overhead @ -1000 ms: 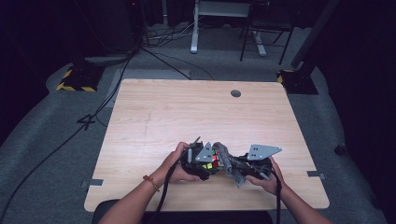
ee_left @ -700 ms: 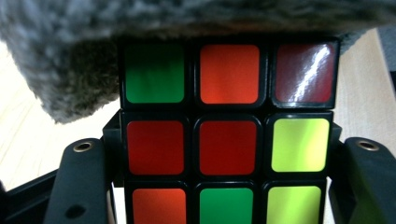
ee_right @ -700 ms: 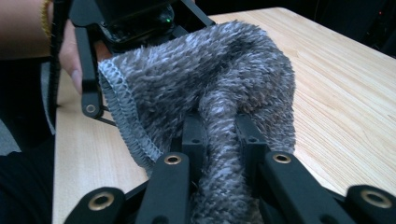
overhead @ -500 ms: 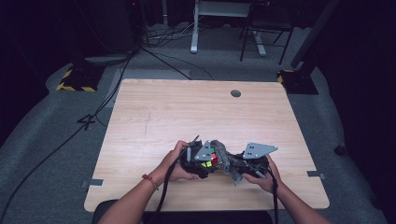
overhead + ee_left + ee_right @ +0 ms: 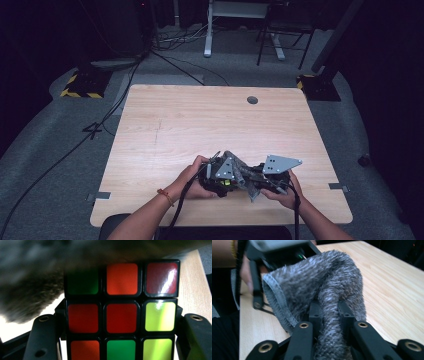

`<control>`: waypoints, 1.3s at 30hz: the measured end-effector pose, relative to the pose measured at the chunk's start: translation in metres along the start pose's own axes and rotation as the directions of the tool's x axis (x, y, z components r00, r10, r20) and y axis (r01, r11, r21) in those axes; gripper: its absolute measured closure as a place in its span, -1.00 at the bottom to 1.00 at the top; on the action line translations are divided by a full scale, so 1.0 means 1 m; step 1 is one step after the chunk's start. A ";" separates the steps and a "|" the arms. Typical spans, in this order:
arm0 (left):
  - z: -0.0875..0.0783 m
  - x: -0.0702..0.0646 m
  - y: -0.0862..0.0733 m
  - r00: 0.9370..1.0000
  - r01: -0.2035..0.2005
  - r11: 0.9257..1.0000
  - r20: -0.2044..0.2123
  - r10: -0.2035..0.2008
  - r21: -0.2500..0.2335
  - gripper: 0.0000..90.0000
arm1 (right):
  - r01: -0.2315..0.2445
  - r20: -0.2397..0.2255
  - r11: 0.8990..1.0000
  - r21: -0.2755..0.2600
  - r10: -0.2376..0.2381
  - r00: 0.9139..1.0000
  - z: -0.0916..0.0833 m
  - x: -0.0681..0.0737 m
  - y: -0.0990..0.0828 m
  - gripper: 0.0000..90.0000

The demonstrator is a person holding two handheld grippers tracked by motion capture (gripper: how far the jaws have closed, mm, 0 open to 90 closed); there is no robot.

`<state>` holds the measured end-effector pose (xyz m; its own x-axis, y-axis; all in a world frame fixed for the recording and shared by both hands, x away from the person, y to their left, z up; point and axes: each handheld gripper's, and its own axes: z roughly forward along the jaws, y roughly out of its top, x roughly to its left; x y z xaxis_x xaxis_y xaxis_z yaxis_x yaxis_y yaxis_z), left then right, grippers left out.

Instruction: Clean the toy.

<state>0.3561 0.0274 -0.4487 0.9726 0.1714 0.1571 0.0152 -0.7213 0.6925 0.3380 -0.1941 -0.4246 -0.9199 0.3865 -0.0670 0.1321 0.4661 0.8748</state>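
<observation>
Two grips above the tabletop (image 5: 165,125): left gripper (image 5: 120,340) jaws clamping a puzzle cube (image 5: 121,317), right gripper (image 5: 329,315) jaws pinching grey cloth (image 5: 324,282).

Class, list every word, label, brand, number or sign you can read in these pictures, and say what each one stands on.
No readable text anywhere.
Puzzle cube: plain coloured stickers in red, orange, green and yellow, no print.
Grey cloth: no tag or label in sight.
Grey plate on the right tool: only holes, no lettering.
Yellow-and-black hazard stripes on a floor base left of the table: a warning pattern, no words.
</observation>
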 end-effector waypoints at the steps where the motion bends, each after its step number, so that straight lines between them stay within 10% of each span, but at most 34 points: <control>1: -0.002 0.001 0.000 1.000 0.005 1.000 0.000 -0.005 -0.009 -0.25 | -0.011 0.012 1.000 0.015 0.011 1.000 0.000 -0.003 -0.003 0.73; 9: -0.023 0.009 -0.002 0.999 0.038 0.996 -0.033 -0.041 -0.083 -0.26 | -0.068 0.017 0.996 0.063 0.067 0.998 0.000 -0.014 -0.017 0.72; 18: -0.009 0.000 0.000 1.000 0.006 1.000 -0.012 -0.006 -0.024 -0.26 | -0.003 -0.010 1.000 -0.021 0.003 1.000 -0.005 0.005 0.004 0.72; 28: -0.026 0.001 -0.007 0.998 0.046 0.997 -0.048 -0.049 -0.058 -0.26 | -0.032 0.005 0.998 0.052 0.032 0.999 0.011 -0.014 -0.006 0.72; 39: -0.019 -0.005 -0.011 0.996 0.047 0.999 -0.076 -0.046 0.007 -0.26 | 0.039 -0.068 0.999 -0.035 -0.041 0.997 0.016 0.004 0.015 0.72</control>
<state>0.3464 0.0477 -0.4439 0.9504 0.2547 0.1782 0.0621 -0.7173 0.6940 0.3417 -0.1729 -0.4193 -0.9475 0.3121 -0.0700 0.0834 0.4521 0.8880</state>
